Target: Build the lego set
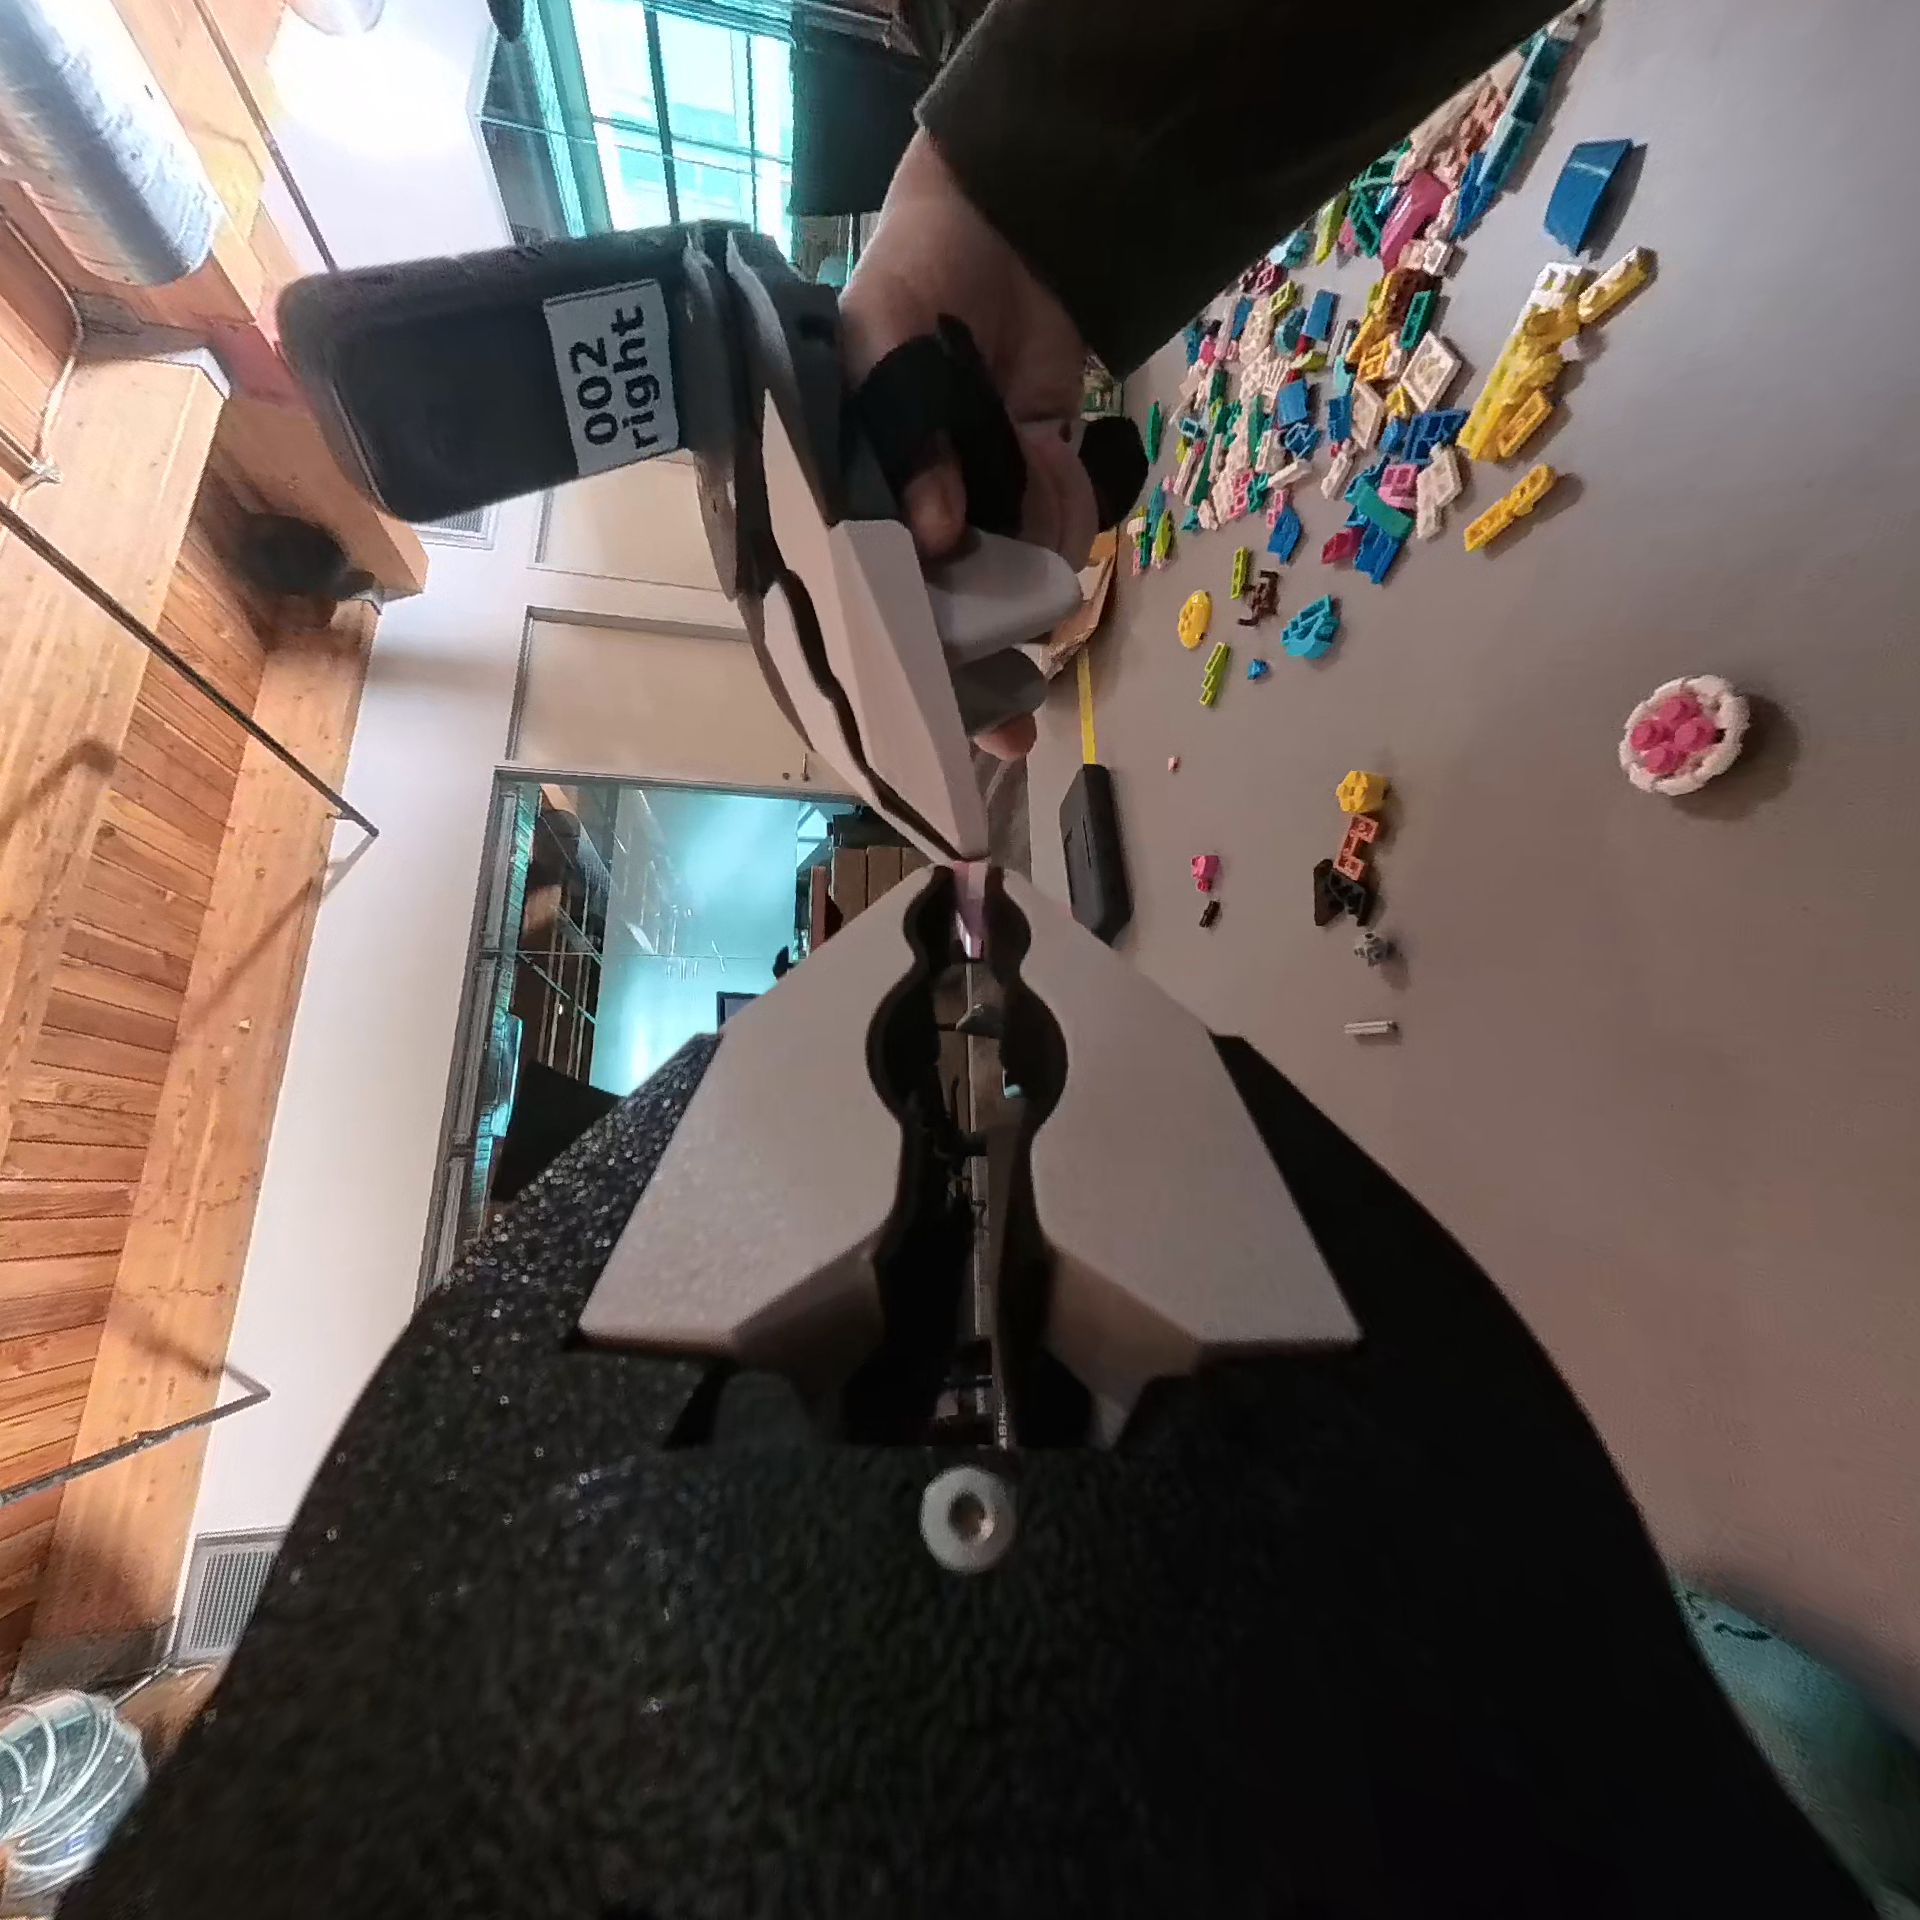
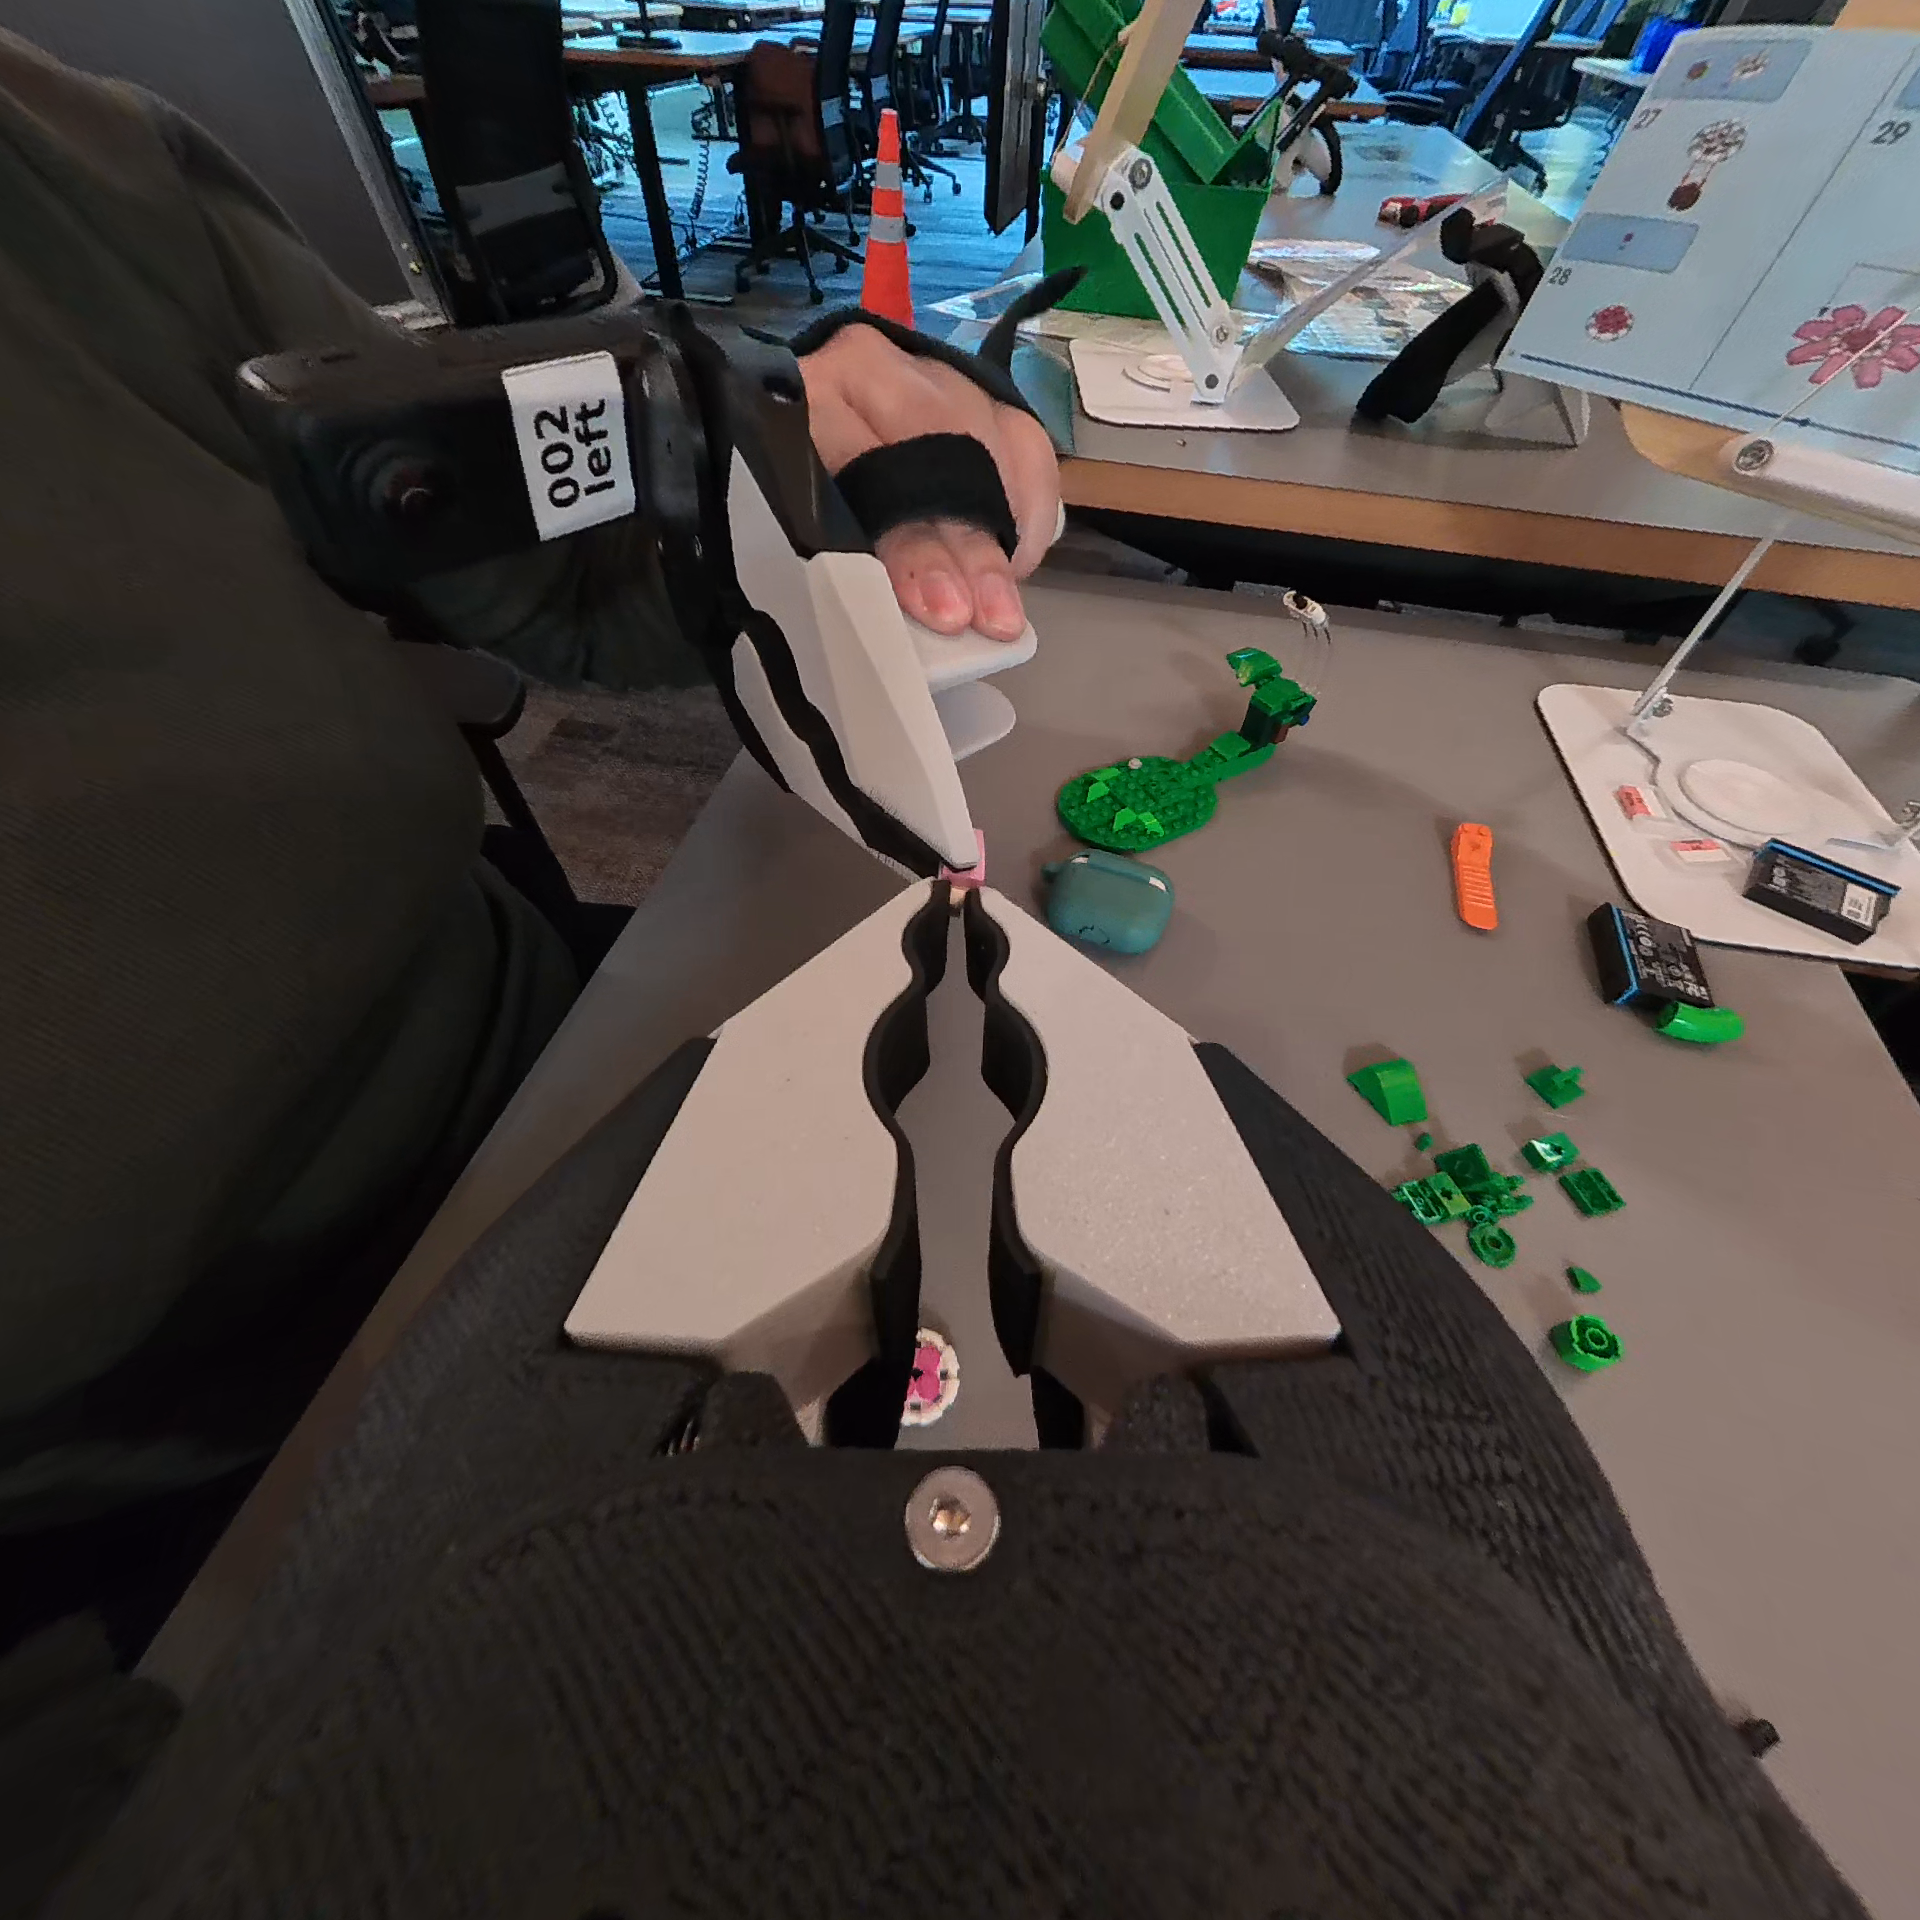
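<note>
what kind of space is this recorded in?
Likely an open-plan office or lab. Rows of desks with office chairs run behind the grey work table, an orange traffic cone stands on the floor, and a glass partition shows in the left wrist view.

My work surface is a flat grey table (image 2: 1299, 987). On it lie a green studded lego base plate (image 2: 1138, 798), a teal rounded earbud case (image 2: 1110, 900), an orange plastic brick separator (image 2: 1473, 875), and loose green lego pieces (image 2: 1475, 1184). Across it spreads a heap of multicoloured lego bricks (image 1: 1351, 416), with a round pink-and-white lego flower (image 1: 1683, 734) well apart from it.
</note>
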The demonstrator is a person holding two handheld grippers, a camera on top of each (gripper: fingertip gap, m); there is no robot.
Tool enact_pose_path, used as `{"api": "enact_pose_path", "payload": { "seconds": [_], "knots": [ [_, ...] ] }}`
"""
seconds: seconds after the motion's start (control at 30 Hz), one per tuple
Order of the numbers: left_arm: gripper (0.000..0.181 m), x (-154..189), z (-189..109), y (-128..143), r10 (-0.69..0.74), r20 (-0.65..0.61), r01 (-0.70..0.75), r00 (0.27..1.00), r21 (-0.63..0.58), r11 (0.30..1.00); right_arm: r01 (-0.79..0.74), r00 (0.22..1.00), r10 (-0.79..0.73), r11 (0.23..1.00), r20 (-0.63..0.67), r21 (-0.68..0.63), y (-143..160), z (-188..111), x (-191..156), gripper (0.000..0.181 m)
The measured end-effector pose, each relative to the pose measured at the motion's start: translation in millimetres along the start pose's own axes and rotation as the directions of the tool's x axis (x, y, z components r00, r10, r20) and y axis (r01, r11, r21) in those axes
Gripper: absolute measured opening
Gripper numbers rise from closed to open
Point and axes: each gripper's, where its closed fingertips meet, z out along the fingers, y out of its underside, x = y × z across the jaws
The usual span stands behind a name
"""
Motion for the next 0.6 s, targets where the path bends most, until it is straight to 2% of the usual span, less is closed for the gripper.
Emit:
{"api": "enact_pose_path", "payload": {
  "seconds": [0.17, 0.27, 0.33, 0.4, 0.47, 0.6],
  "knots": [
    [0.003, -1, 0, 1, -0.028, 0.049, 0.028, 0.998, 0.006, 1.0, -0.015, 1.0, 0.014, 1.0, 0.018, 0.023, -1, 0, 0, 0.001],
    [0.004, -6, -2, -1, -0.148, 0.095, 0.143, 0.984, 0.054, 0.988, -0.016, 1.0, 0.015, 0.998, 0.021, 0.053, -5, -2, 1, 0.002],
    [0.013, -7, -3, 7, -0.238, 0.122, 0.236, 0.964, 0.036, 0.971, -0.021, 0.999, 0.021, 1.0, -0.028, 0.008, 5, -3, 10, 0.001],
    [0.034, -6, -9, 15, -0.357, 0.138, 0.355, 0.924, 0.043, 0.934, -0.044, 0.991, 0.027, 0.991, -0.129, -0.123, 32, -3, 28, 0.002],
    [0.042, -9, -17, 26, -0.499, 0.189, 0.495, 0.846, 0.071, 0.866, -0.099, 0.976, 0.039, 0.955, -0.215, -0.279, 69, -2, 48, 0.002],
    [0.041, -10, -30, 50, -0.691, 0.317, 0.674, 0.649, 0.182, 0.716, -0.191, 0.973, 0.098, 0.848, -0.209, -0.494, 135, 14, 60, 0.002]
  ]
}}
